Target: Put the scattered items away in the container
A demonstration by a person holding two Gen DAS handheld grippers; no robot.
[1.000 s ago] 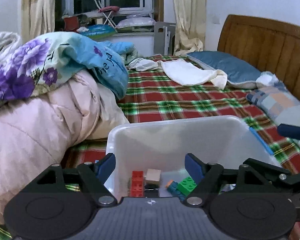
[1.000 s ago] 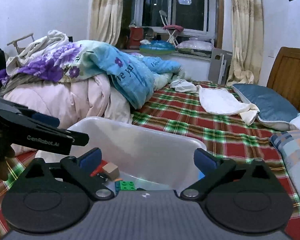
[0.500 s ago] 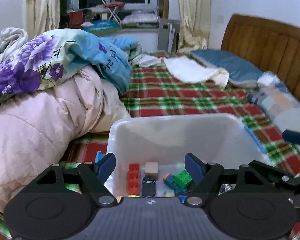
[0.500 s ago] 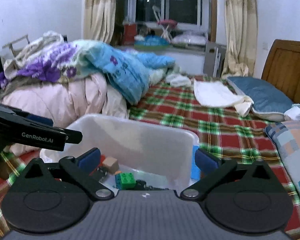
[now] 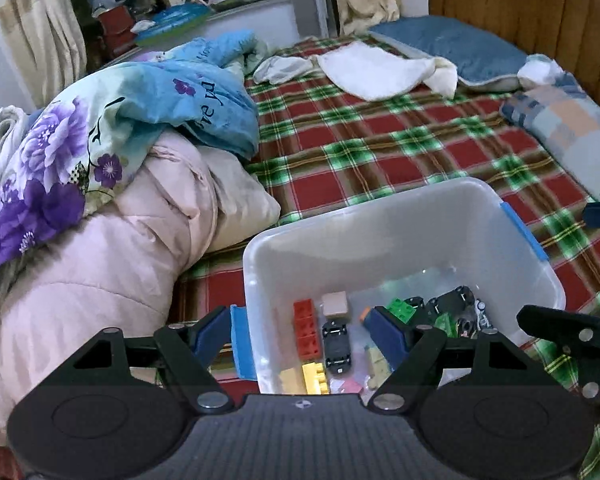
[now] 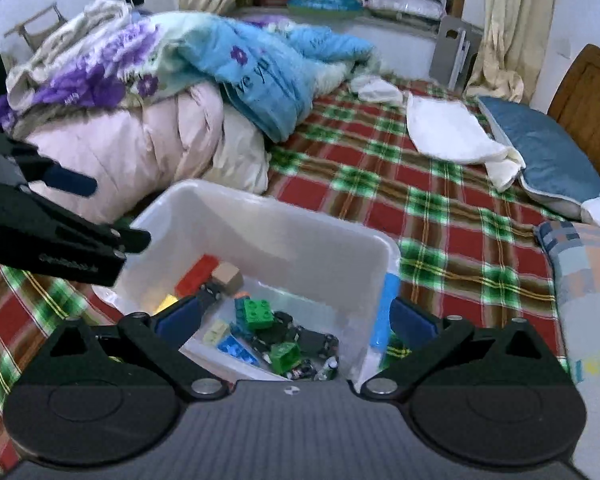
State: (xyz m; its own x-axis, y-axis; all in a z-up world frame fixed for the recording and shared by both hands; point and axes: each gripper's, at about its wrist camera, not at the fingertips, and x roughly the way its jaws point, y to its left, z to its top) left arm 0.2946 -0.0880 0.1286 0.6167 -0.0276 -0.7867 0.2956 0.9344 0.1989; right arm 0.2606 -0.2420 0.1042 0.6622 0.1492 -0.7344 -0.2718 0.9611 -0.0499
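Two grippers are hovering over a translucent plastic bin (image 5: 400,236) sitting on the red-and-green plaid bedspread (image 5: 380,148). Your left gripper (image 5: 300,328) is straddling the bin's left wall, jaws apart and empty; your right gripper (image 6: 294,316) is straddling its right wall likewise. Bricks (image 5: 306,328) and toy cars are lying inside. Puffy quilts (image 5: 100,240) are crowding the left; flat bedspread is lying open beyond.

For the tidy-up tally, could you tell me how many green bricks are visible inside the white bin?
2. One green brick sits mid-bin beside the dark toy cars; a second green brick lies nearer the camera, by the bin front wall. More may be hidden under the pile.
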